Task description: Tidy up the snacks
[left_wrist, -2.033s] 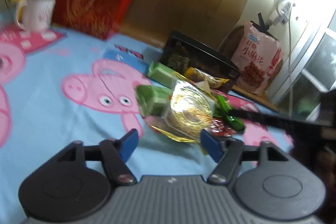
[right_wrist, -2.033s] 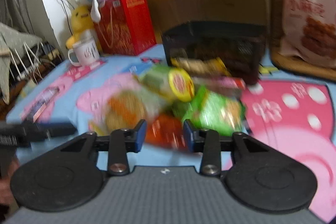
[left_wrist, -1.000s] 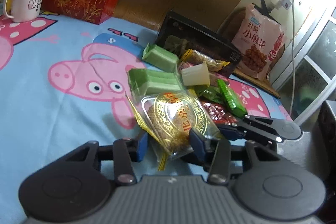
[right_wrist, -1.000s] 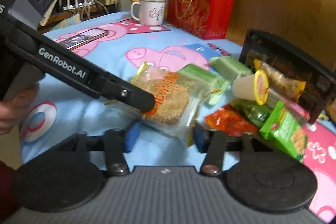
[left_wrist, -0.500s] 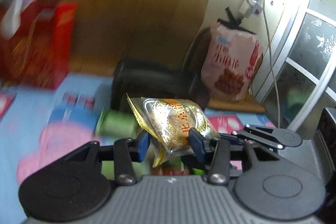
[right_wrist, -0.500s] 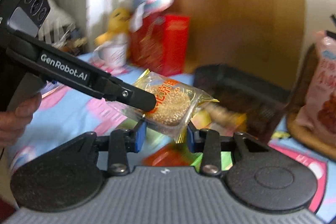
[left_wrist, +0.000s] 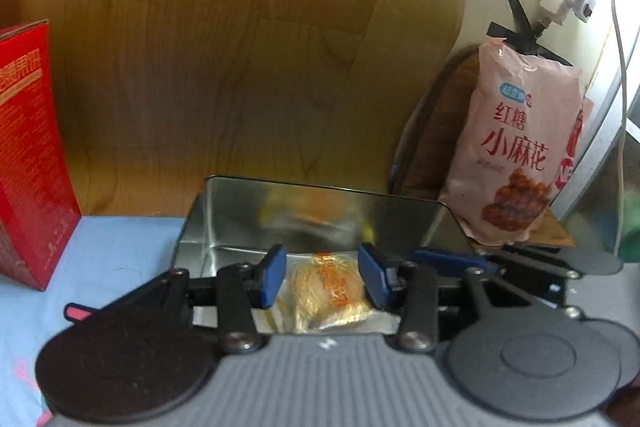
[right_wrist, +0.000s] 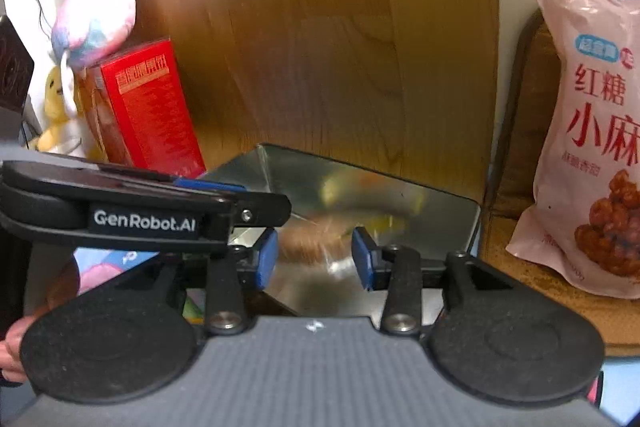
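Lying between both jaws – pastry packet (left_wrist: 326, 285), over metal tin (left_wrist: 224, 223)

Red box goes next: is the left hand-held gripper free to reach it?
Probably not yet: the left hand-held gripper grips a packet over the tin, though nothing blocks the way to the red box.

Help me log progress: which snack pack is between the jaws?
The clear-wrapped round golden cake, over the silver metal tin; the pink plastic pouch leans outside it.
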The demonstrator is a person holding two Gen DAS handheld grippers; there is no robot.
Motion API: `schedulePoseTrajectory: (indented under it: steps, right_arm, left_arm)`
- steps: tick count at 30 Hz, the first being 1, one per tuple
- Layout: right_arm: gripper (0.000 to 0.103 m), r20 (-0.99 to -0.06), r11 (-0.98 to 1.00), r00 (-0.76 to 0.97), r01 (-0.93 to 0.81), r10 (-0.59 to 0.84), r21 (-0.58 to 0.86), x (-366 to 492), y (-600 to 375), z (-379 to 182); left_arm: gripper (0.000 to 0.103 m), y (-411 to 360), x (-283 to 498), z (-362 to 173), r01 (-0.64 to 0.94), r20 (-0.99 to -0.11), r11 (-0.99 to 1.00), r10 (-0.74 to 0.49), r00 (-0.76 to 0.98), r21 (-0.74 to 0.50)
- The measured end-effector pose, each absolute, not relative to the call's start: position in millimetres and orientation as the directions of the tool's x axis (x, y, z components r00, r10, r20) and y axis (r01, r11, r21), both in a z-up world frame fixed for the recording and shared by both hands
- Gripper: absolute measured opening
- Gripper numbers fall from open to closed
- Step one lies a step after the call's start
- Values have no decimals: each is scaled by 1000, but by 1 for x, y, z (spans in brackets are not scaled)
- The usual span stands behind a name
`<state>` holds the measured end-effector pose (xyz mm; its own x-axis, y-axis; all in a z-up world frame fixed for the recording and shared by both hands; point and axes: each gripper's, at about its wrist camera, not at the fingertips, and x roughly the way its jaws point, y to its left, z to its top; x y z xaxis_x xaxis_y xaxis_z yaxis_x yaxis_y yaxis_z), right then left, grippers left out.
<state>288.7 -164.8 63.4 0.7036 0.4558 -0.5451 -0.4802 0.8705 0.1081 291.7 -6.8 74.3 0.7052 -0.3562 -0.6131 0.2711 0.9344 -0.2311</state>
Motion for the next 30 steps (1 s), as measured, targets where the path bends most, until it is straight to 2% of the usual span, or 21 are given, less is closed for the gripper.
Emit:
schedulePoseTrajectory:
  steps: [2, 5, 8, 12, 16, 23, 25, 27, 30]
  right_arm:
    - [53, -500, 883, 743, -458, 445, 104, 286, -171, 66]
    - [54, -429, 901, 792, -397, 434, 178, 276, -200, 67]
    - [54, -403, 915, 826, -315, 395, 250, 268, -218, 59]
    - [54, -424, 912, 823, -252, 378, 325, 261, -230, 42]
    - [57, -429, 898, 815, -231, 389, 375, 260, -234, 30]
    - [57, -424, 884, 811, -226, 404, 409, 258, -252, 26]
    - [59, -422, 882, 810, -230, 408, 411, 255, -255, 27]
    - [59, -409, 891, 825, -225, 389, 394, 245, -258, 32]
    - [60, -370, 907, 866, -193, 337, 374, 222, -272, 41]
  left_arm:
    - [42, 4, 284, 80, 266, -568, 936, -351, 744, -230]
    - [47, 25, 280, 89, 182, -511, 958, -274, 815, -223]
    - [47, 38, 290, 77, 92, -560, 975, -191, 806, -201]
    - [45, 40, 295, 50, 57, -629, 978, -172, 758, -199]
    - [46, 35, 286, 43, 85, -618, 965, -225, 753, -248]
    - [48, 16, 267, 53, 58, -645, 967, -209, 735, -246]
    - [51, 14, 257, 56, 62, -640, 967, -211, 738, -248]
    - [67, 16, 248, 61, 66, -619, 970, -200, 760, -233]
    - [68, 29, 227, 68, 42, -582, 973, -170, 795, -226]
